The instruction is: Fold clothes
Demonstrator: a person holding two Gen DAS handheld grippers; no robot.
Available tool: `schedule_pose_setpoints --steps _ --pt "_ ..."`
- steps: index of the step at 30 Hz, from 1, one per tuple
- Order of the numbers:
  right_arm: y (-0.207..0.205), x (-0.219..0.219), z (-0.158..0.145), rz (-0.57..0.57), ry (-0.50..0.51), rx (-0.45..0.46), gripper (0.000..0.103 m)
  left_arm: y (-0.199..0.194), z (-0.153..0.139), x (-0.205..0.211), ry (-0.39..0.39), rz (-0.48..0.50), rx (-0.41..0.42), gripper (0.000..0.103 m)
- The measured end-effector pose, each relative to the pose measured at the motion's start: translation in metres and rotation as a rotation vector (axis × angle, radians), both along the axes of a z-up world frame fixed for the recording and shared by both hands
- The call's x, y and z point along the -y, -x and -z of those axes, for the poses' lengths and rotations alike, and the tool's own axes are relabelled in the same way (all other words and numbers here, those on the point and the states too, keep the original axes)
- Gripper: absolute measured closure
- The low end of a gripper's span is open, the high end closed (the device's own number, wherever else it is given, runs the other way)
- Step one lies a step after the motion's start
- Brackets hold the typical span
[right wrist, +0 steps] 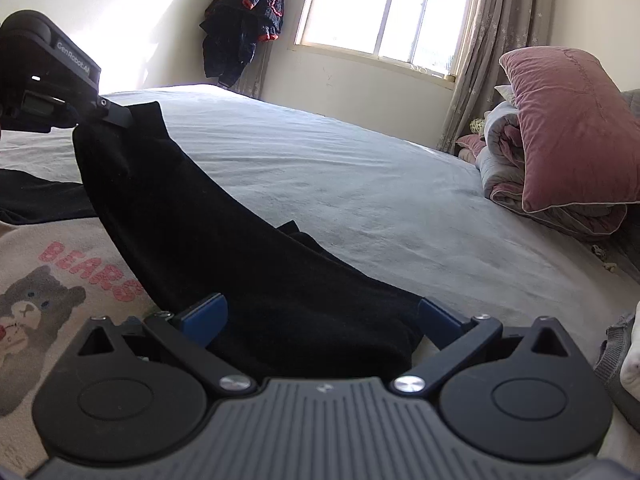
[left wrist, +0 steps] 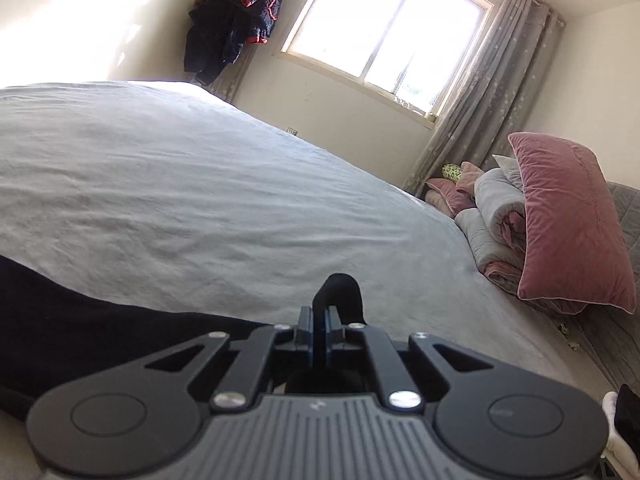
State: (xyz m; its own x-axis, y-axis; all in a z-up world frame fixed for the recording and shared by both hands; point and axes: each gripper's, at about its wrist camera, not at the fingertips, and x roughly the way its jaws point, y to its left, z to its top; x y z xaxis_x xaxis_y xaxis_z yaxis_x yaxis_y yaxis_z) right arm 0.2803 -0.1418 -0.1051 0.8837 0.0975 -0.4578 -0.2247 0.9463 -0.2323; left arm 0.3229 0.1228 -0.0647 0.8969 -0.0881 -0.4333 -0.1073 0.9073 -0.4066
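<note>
Left gripper (left wrist: 325, 322) is pinching a corner of the black garment (right wrist: 224, 240), right gripper (right wrist: 320, 320) spread wide over its floppy hem, so grab edges.

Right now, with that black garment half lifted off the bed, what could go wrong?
The left gripper pinches only a small fold of the black garment, so it might slip free. The right gripper is open around the other end; closing badly could bunch the fabric. The garment overlaps the bear sweatshirt and may drag it.
</note>
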Motion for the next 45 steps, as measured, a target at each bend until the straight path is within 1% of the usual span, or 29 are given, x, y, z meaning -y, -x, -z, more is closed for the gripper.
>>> schedule_pose_setpoints --steps 2,3,5,8,10,11,12,13,15,17,18,19,21,22,23,25,26,27,28,30,31,33,35,36,37,41,43,44,45 --pt "-0.003 0.001 0.003 0.024 0.016 -0.026 0.000 0.001 0.007 -0.011 -0.006 -0.044 -0.029 0.098" --pt "-0.004 0.005 0.002 0.024 -0.006 -0.034 0.000 0.002 0.010 -0.016 -0.008 -0.065 -0.043 0.098" --pt "-0.004 0.013 -0.001 0.016 -0.066 -0.049 0.000 0.003 0.022 -0.027 0.046 -0.060 -0.081 0.098" --pt "0.000 0.032 -0.011 -0.011 -0.238 -0.044 0.000 0.005 0.038 -0.035 0.071 -0.069 -0.134 0.097" --pt "0.001 0.043 -0.015 -0.018 -0.348 -0.034 0.000 0.008 0.044 -0.042 0.099 -0.099 -0.148 0.094" --pt "0.000 0.047 -0.015 -0.012 -0.384 -0.033 0.000 0.011 0.044 -0.046 0.108 -0.118 -0.144 0.087" --pt "-0.002 0.049 -0.014 0.004 -0.396 -0.038 0.000 0.014 0.044 -0.050 0.116 -0.135 -0.140 0.078" --pt "-0.004 0.050 -0.012 0.023 -0.401 -0.044 0.000 0.017 0.042 -0.049 0.086 -0.129 -0.132 0.074" --pt "-0.009 0.048 -0.009 0.088 -0.369 -0.063 0.002 0.022 0.036 -0.046 0.026 -0.117 -0.117 0.058" --pt "-0.012 0.047 -0.007 0.124 -0.363 -0.073 0.003 0.026 0.030 -0.039 -0.037 -0.086 -0.104 0.051" --pt "-0.012 0.046 -0.006 0.129 -0.369 -0.073 0.003 0.027 0.027 -0.032 -0.085 -0.051 -0.097 0.043" --pt "-0.012 0.046 -0.006 0.131 -0.377 -0.072 0.003 0.027 0.026 -0.025 -0.127 -0.021 -0.094 0.038" --pt "-0.012 0.045 -0.006 0.133 -0.377 -0.065 0.003 0.027 0.028 -0.002 -0.262 0.066 -0.097 0.022" --pt "-0.011 0.044 -0.006 0.133 -0.376 -0.063 0.003 0.024 0.033 0.012 -0.339 0.112 -0.113 0.020" --pt "-0.011 0.043 -0.006 0.130 -0.376 -0.064 0.003 0.023 0.039 0.021 -0.393 0.137 -0.129 0.019" --pt "-0.011 0.043 -0.005 0.123 -0.378 -0.068 0.003 0.022 0.051 0.037 -0.500 0.156 -0.141 0.019" --pt "-0.012 0.043 -0.004 0.121 -0.376 -0.070 0.003 0.023 0.054 0.040 -0.526 0.149 -0.130 0.019" --pt "-0.012 0.042 -0.004 0.121 -0.371 -0.072 0.003 0.022 0.055 0.040 -0.533 0.138 -0.122 0.019" --pt "-0.012 0.042 -0.003 0.121 -0.367 -0.074 0.003 0.020 0.052 0.036 -0.515 0.117 -0.124 0.019" --pt "-0.013 0.041 -0.002 0.121 -0.360 -0.079 0.003 0.017 0.049 0.023 -0.452 0.048 -0.130 0.020" --pt "-0.013 0.041 -0.002 0.121 -0.358 -0.081 0.003 0.016 0.046 0.012 -0.392 -0.001 -0.131 0.021" --pt "-0.013 0.040 -0.001 0.123 -0.357 -0.083 0.003 0.017 0.044 -0.008 -0.309 -0.094 -0.123 0.027" --pt "-0.014 0.041 0.000 0.126 -0.357 -0.085 0.003 0.023 0.045 -0.031 -0.230 -0.256 -0.128 0.028" --pt "-0.014 0.041 0.000 0.128 -0.357 -0.086 0.003 0.027 0.046 -0.041 -0.175 -0.308 -0.120 0.031" --pt "-0.014 0.041 0.000 0.131 -0.357 -0.086 0.003 0.032 0.047 -0.051 -0.121 -0.357 -0.113 0.031" --pt "-0.012 0.041 -0.004 0.132 -0.360 -0.076 0.003 0.039 0.053 -0.064 0.004 -0.343 -0.060 0.032" --pt "-0.009 0.042 -0.008 0.128 -0.356 -0.067 0.003 0.043 0.056 -0.071 0.066 -0.336 -0.034 0.040" --pt "-0.008 0.044 -0.009 0.135 -0.354 -0.064 0.005 0.043 0.059 -0.068 0.056 -0.334 -0.028 0.046" --pt "-0.007 0.048 -0.011 0.149 -0.361 -0.066 0.011 0.043 0.061 -0.066 0.047 -0.331 -0.023 0.054"
